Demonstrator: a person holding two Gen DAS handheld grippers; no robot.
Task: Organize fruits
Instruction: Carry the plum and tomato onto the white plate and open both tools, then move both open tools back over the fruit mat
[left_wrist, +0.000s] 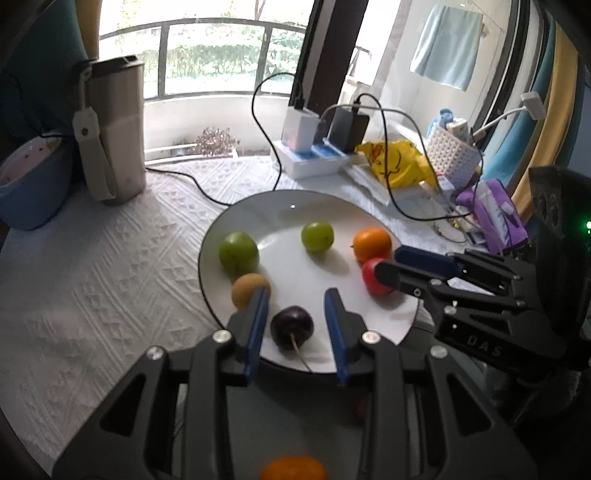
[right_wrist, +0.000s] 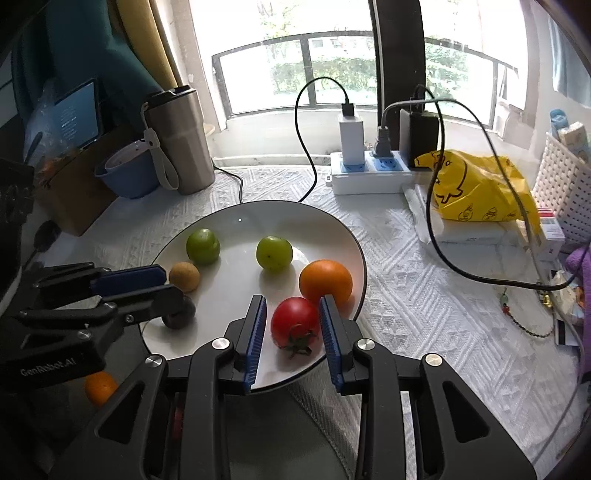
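A white plate (left_wrist: 288, 206) (right_wrist: 258, 214) holds two green fruits (left_wrist: 238, 253) (left_wrist: 317, 236), an orange (left_wrist: 371, 243) (right_wrist: 325, 282), a small brown fruit (left_wrist: 249, 290) (right_wrist: 184, 277), a dark cherry (left_wrist: 291, 326) (right_wrist: 181, 314) and a red tomato (left_wrist: 369, 282) (right_wrist: 295, 325). My left gripper (left_wrist: 295, 295) (right_wrist: 166, 291) straddles the cherry, which lies on the plate with a gap to each pad. My right gripper (right_wrist: 291, 301) (left_wrist: 388, 264) is shut on the tomato at the plate's near right rim.
Another orange fruit (left_wrist: 293, 469) (right_wrist: 99, 387) lies off the plate near me. A steel tumbler (right_wrist: 181, 140) and blue bowl (right_wrist: 127, 177) stand far left. A power strip (right_wrist: 369, 173) with trailing cables, a yellow bag (right_wrist: 480, 192) and a white basket (right_wrist: 561, 184) crowd the right.
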